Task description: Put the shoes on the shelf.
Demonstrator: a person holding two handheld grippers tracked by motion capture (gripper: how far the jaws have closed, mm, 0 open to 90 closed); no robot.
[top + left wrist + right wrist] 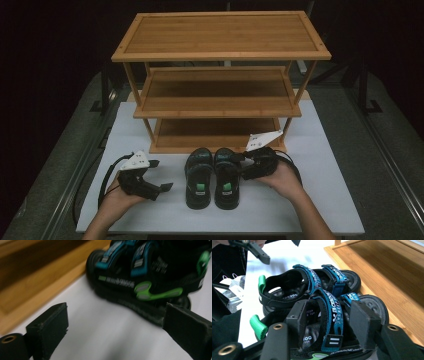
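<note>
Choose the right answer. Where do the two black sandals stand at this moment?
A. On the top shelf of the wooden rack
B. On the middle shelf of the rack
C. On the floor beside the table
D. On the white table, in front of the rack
D: in the high view both sandals stand side by side on the white table, just in front of the bottom shelf of the wooden rack.

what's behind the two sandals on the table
Directly behind the two sandals stands the bamboo rack, its bottom shelf bare where visible. The back of that shelf lies in shadow under the middle shelf and cannot be made out.
</note>
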